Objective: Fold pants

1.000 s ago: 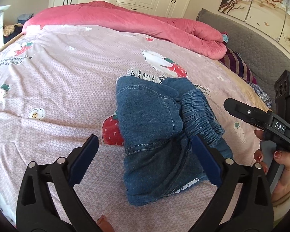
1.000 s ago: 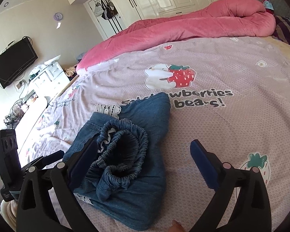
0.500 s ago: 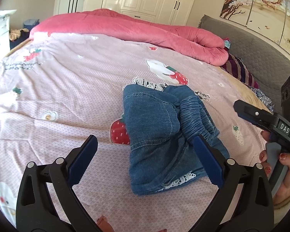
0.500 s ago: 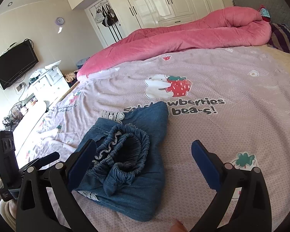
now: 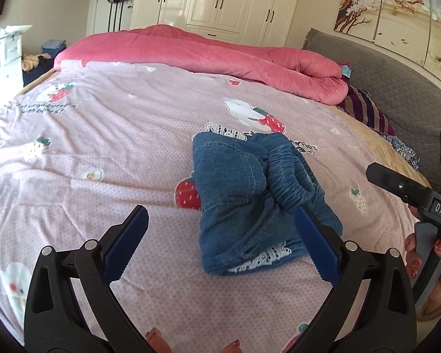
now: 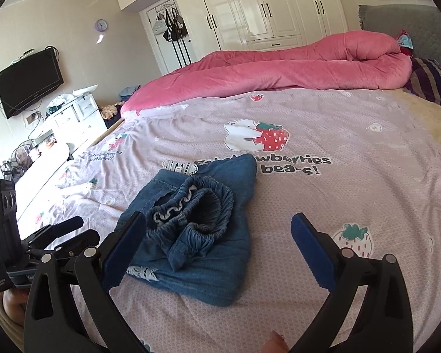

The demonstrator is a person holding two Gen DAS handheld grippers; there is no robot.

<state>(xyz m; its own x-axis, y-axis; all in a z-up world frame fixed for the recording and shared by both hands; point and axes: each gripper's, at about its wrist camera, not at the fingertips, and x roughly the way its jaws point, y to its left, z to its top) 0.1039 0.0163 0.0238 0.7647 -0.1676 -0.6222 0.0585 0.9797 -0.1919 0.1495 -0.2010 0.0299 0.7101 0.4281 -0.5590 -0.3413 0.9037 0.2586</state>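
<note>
Blue denim pants [image 5: 244, 197] lie in a compact folded bundle on the pink strawberry bedsheet [image 5: 108, 135], the elastic waistband bunched on top and white lace trim showing at both ends. In the right wrist view the pants [image 6: 200, 229] sit left of centre. My left gripper [image 5: 220, 241] hovers open, short of the bundle, its right pad over the pants' near corner. My right gripper [image 6: 220, 247] is open too, held above the bundle's near right side, with nothing between the pads. The left gripper [image 6: 64, 232] appears at the far left of the right wrist view.
A rolled pink duvet [image 5: 208, 56] runs along the far side of the bed. A striped pillow [image 5: 364, 111] and grey headboard [image 5: 397, 88] are at the right. White wardrobes [image 6: 267, 8], a dresser [image 6: 73, 114] and a wall television [image 6: 29, 82] stand beyond the bed.
Both grippers have drawn back and up from the folded pants, which now look smaller and farther away. The bundle itself has stayed in place.
</note>
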